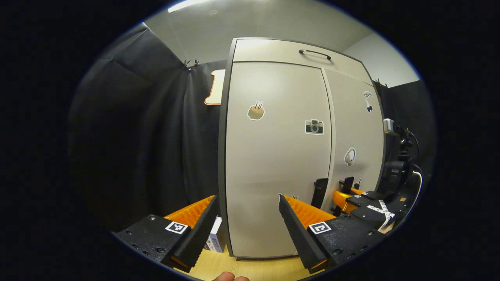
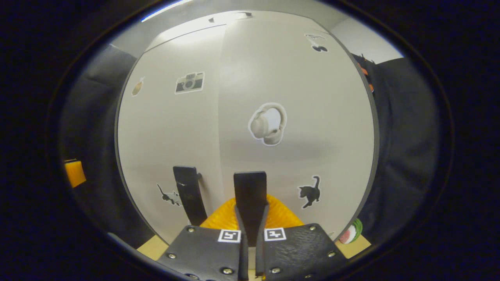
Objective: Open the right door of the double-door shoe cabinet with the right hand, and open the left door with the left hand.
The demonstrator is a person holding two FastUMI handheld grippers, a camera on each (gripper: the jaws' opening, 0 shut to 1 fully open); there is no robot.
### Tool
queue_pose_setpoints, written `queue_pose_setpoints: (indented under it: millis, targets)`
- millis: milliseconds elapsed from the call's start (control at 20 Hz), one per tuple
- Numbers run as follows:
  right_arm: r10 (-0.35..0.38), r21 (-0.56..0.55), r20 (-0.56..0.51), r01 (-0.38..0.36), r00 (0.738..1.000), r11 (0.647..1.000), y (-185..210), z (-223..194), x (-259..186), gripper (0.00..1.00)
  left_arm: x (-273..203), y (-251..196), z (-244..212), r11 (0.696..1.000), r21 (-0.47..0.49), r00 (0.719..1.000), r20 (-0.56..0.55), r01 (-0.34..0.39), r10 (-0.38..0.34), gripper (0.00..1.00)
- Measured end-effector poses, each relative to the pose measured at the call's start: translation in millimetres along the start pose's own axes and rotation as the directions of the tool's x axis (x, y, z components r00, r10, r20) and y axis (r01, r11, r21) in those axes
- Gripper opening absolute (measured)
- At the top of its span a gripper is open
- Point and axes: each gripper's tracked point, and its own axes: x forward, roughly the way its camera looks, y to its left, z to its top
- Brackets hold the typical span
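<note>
The pale grey shoe cabinet [image 1: 273, 164] stands upright with both doors looking closed. The left door [image 1: 273, 156] carries a black vertical handle [image 1: 320, 192] near the centre seam. The right door [image 2: 297, 117] has its own black handle [image 2: 250, 191]. My right gripper [image 2: 250, 218] is shut on that right handle, with both fingers pressing its sides. It appears farther off as the right gripper [image 1: 353, 195] in the left gripper view. My left gripper [image 1: 248, 220] is open in front of the left door's lower part, left of its handle, touching nothing.
A top flap with a black bar handle [image 1: 315, 53] sits above the doors. A small box [image 1: 215, 236] stands at the cabinet's lower left on the wooden surface [image 1: 250, 269]. Dark camera gear [image 1: 396, 168] is to the right. A watermelon-patterned item [image 2: 351, 234] lies at the cabinet's right foot.
</note>
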Motion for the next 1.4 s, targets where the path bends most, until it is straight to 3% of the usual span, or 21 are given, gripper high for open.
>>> queue_pose_setpoints:
  millis: [50,100,700,1400]
  targets:
    - [-0.001,-0.009,-0.003,0.001,1.000,1.000,-0.3,-0.8,0.7,0.12,-2.9,1.3,0.9,1.000,0.001,1.000,0.004,-0.001,0.001,0.96]
    - [0.001,-0.009,-0.002,-0.001,1.000,1.000,0.5,-1.3,-0.4,0.08,-5.2,2.5,1.8,1.000,0.002,1.000,0.006,-0.003,0.003,0.99]
    - [0.031,0.000,-0.004,-0.031,1.000,1.000,-5.6,-2.5,-13.5,0.08,-23.5,-1.3,-3.5,1.000,-0.006,1.000,-0.021,0.021,-0.021,0.96]
    - [0.161,-0.004,-0.041,-0.162,0.986,0.987,-14.6,-0.4,-33.0,0.08,-26.0,-34.0,-10.0,0.993,-0.012,0.992,-0.040,0.115,-0.116,0.96]
